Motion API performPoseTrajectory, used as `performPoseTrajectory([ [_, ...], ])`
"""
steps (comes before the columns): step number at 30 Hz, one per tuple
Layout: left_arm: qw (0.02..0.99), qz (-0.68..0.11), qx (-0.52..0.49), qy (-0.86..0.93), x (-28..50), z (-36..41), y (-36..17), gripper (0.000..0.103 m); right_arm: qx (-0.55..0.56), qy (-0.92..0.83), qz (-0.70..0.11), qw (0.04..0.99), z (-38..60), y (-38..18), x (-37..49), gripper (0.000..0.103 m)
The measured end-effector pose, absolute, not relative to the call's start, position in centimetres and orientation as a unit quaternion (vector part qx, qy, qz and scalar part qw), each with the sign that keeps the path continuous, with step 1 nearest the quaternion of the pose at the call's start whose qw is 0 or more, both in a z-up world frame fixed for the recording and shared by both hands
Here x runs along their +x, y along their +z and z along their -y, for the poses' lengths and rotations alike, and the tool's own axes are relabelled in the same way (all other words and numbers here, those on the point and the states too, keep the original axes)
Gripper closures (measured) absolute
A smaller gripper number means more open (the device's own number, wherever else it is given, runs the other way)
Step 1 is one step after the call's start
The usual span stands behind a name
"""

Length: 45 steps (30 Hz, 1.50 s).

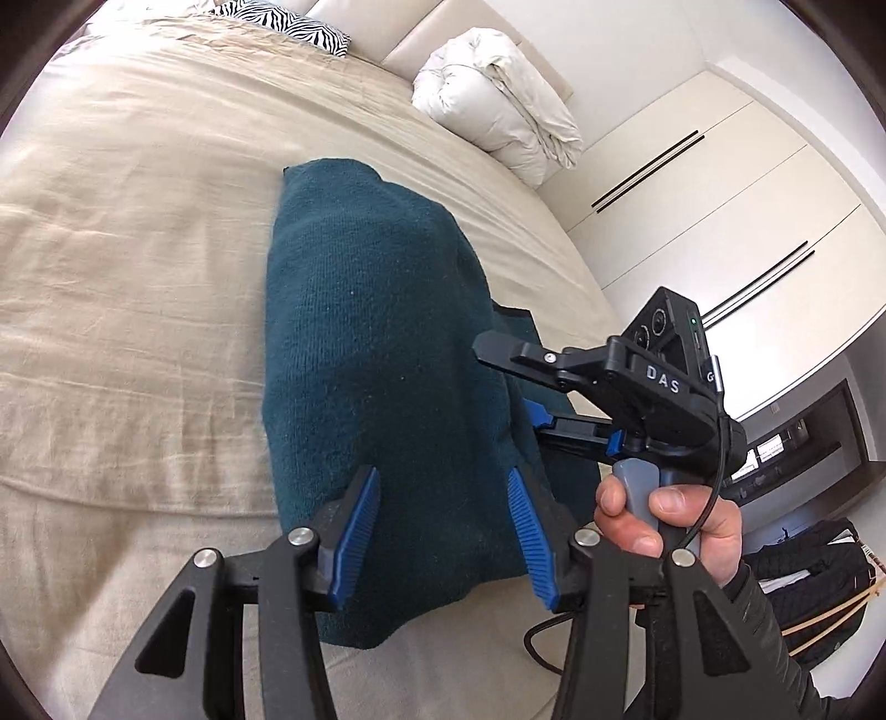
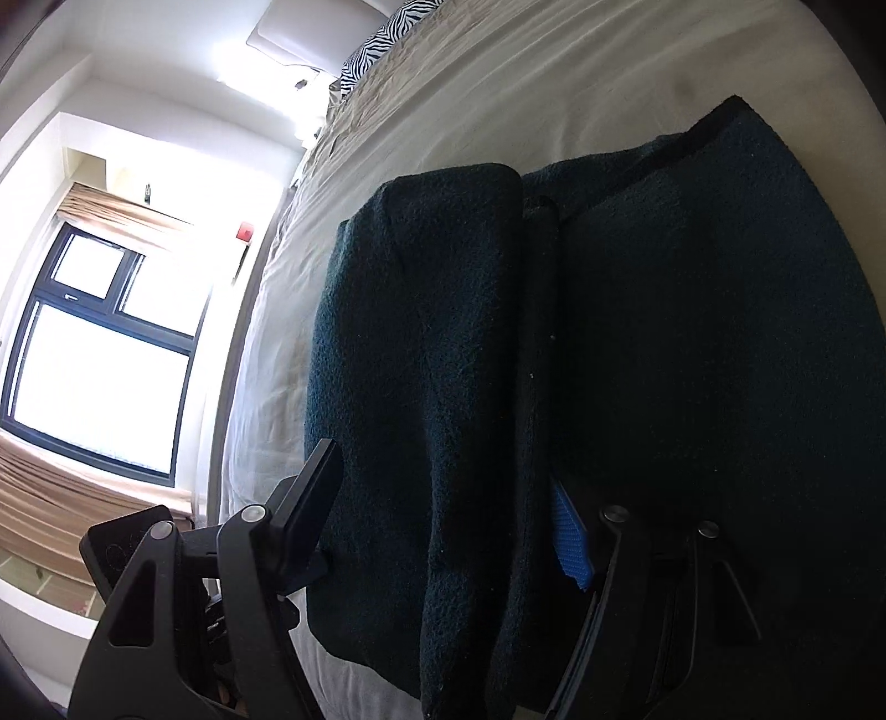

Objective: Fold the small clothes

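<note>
Bed (image 1: pixel 138 277): garment (image 1: pixel 376 332) between gripper (image 1: pixel 443 531) pads.

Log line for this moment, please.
teal knit garment: folded on bed | left gripper: open above it | right gripper: open, straddling fold

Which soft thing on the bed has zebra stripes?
The black-and-white zebra-striped pillow at the far end; the puffy white bundled duvet and dark teal cloth are plain.

Folded garment (image 1: pixel 376 343) on bed (image 1: pixel 138 232), duvet (image 1: pixel 498 105) behind, pillow (image 1: pixel 288 25) beyond.
</note>
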<state>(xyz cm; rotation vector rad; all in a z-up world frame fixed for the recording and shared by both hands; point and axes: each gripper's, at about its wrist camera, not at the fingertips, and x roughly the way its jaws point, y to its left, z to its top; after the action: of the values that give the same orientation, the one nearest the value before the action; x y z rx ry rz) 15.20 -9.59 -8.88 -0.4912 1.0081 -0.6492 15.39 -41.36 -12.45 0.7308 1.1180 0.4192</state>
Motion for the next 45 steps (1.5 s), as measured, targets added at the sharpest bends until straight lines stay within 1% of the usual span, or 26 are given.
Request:
performPoseTrajectory([
  [1, 0.798, -0.469, -0.226, -0.303, 15.1, 9.6, -8.8, 0.053, 0.322, 0.190, -0.520, 0.768, 40.9, -12.3, 15.6, 0.042],
  [2, 0.799, -0.469, -0.224, -0.302, 14.9, 9.5, -8.8, 0.053, 0.307, 0.184, -0.525, 0.772, 40.5, -12.1, 15.8, 0.056],
  [4, 0.800, -0.467, -0.226, -0.301, 15.0, 9.3, -8.6, 0.053, 0.282, 0.162, -0.539, 0.777, 40.4, -12.2, 16.0, 0.070],
  [7, 0.798, -0.470, -0.229, -0.299, 14.9, 9.8, -9.0, 0.051, 0.304, 0.155, -0.532, 0.775, 42.0, -12.4, 15.9, 0.072],
  [8, 0.798, -0.471, -0.229, -0.299, 14.9, 9.7, -9.1, 0.051, 0.306, 0.151, -0.530, 0.776, 42.6, -12.5, 15.6, 0.081],
  [9, 0.797, -0.472, -0.228, -0.300, 14.9, 9.8, -9.1, 0.051, 0.308, 0.148, -0.530, 0.776, 42.9, -12.6, 15.6, 0.084],
  [10, 0.797, -0.472, -0.226, -0.301, 14.7, 9.9, -9.1, 0.049, 0.310, 0.146, -0.530, 0.776, 43.1, -12.7, 15.5, 0.086],
  [12, 0.801, -0.469, -0.219, -0.301, 14.7, 10.1, -8.9, 0.045, 0.317, 0.149, -0.528, 0.774, 43.5, -12.8, 15.3, 0.086],
  [14, 0.803, -0.469, -0.212, -0.302, 14.8, 10.3, -8.8, 0.044, 0.333, 0.159, -0.524, 0.768, 43.7, -12.9, 15.4, 0.085],
  [15, 0.802, -0.471, -0.210, -0.301, 14.9, 10.4, -8.8, 0.044, 0.350, 0.174, -0.521, 0.759, 43.6, -13.1, 16.1, 0.083],
  [18, 0.799, -0.476, -0.214, -0.298, 15.2, 10.6, -9.3, 0.044, 0.393, 0.191, -0.526, 0.730, 44.1, -13.8, 16.1, 0.083],
  [23, 0.800, -0.481, -0.201, -0.298, 15.5, 11.3, -9.6, 0.044, 0.359, 0.189, -0.533, 0.742, 43.8, -13.8, 16.3, 0.083],
  [27, 0.800, -0.479, -0.202, -0.299, 15.7, 11.6, -9.4, 0.044, 0.320, 0.179, -0.534, 0.762, 43.2, -13.7, 15.7, 0.089],
  [33, 0.817, -0.449, -0.199, -0.302, 16.9, 11.4, -6.9, 0.044, 0.309, 0.165, -0.529, 0.773, 43.5, -11.7, 15.7, 0.091],
  [36, 0.825, -0.441, -0.177, -0.306, 18.6, 12.4, -5.9, 0.045, 0.308, 0.158, -0.529, 0.775, 44.0, -11.2, 15.9, 0.091],
  [37, 0.826, -0.437, -0.169, -0.313, 19.2, 13.0, -5.6, 0.047, 0.308, 0.157, -0.528, 0.776, 44.3, -11.1, 15.8, 0.091],
  [39, 0.824, -0.439, -0.151, -0.324, 20.5, 14.4, -5.8, 0.062, 0.309, 0.155, -0.526, 0.777, 44.8, -10.9, 15.9, 0.091],
  [40, 0.820, -0.447, -0.145, -0.326, 21.2, 15.1, -6.3, 0.066, 0.310, 0.153, -0.526, 0.777, 44.9, -11.2, 16.1, 0.091],
  [41, 0.816, -0.455, -0.144, -0.326, 22.0, 15.6, -6.9, 0.074, 0.309, 0.152, -0.527, 0.777, 44.8, -11.3, 16.3, 0.091],
  [42, 0.813, -0.462, -0.143, -0.323, 22.6, 16.1, -7.6, 0.078, 0.308, 0.151, -0.527, 0.777, 45.1, -11.3, 16.2, 0.091],
  [43, 0.810, -0.473, -0.139, -0.319, 23.2, 16.4, -8.4, 0.080, 0.308, 0.151, -0.527, 0.778, 45.4, -11.3, 16.1, 0.091],
  [45, 0.802, -0.489, -0.138, -0.312, 23.8, 16.8, -10.1, 0.089, 0.310, 0.150, -0.525, 0.778, 46.3, -11.5, 15.9, 0.091],
])
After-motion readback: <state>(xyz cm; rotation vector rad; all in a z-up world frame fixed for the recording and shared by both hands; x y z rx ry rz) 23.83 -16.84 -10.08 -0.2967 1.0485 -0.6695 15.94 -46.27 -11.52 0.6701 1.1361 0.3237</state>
